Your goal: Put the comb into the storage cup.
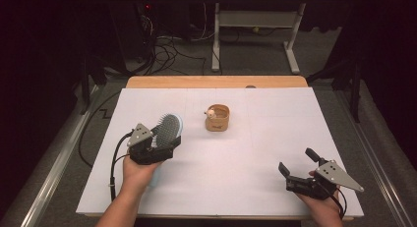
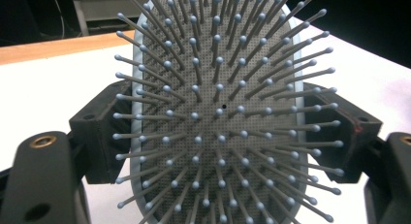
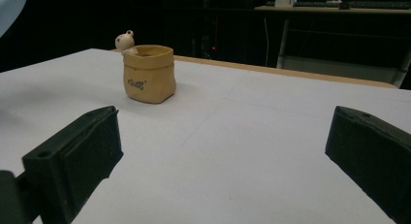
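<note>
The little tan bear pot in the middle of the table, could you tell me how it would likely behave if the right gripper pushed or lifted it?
The bear pot looks glazed and rigid, so probably slippery and chip-prone. Its squat body and broad base suggest it would slide on the white table rather than tip. The open right gripper could likely span it.

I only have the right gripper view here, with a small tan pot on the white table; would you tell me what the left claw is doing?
Observer: The left claw holds a pale blue hairbrush by the sides of its head, lifted off the table.
Operator: Thank you. Which way do its bristles face?
Observer: In the left gripper view the grey bristle pad faces straight back at that camera.
Operator: And where does the brush sit relative to the pot?
Observer: From the high view, the bear pot stands mid-table, apart from the brush, which is to its left and nearer the person.
</note>
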The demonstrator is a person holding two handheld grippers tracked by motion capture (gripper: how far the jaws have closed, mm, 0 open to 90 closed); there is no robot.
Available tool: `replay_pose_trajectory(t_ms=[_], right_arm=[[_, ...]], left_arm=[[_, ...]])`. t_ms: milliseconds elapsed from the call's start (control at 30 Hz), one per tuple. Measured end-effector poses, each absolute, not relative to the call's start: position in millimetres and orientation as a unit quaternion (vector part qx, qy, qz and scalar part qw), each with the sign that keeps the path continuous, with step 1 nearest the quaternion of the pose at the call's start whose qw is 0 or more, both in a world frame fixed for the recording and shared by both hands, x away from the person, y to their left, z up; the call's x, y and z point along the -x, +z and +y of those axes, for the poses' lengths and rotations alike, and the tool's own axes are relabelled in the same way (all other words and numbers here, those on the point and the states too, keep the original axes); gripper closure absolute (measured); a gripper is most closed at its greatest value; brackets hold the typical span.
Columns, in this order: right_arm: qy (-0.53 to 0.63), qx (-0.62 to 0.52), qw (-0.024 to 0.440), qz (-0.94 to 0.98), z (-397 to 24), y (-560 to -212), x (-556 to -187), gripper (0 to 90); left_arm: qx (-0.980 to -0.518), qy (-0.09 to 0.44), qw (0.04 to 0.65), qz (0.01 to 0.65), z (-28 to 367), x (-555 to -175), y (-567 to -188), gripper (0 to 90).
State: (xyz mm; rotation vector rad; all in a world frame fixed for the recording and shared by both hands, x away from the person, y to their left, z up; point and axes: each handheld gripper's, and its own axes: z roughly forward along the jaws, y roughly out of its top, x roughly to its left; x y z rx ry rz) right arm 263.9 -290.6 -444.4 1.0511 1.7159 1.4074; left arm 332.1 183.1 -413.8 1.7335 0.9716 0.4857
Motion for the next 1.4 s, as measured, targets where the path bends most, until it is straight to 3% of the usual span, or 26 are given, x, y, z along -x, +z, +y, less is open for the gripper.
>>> replay_pose_trajectory(t_ms=[1400], right_arm=[[0.544, -0.395, 0.331, 0.662, -286, -445, -266, 0.3]], left_arm=[[-0.736, 0.214, 0.548, 0.336, 122, -344, -394, 20.1]])
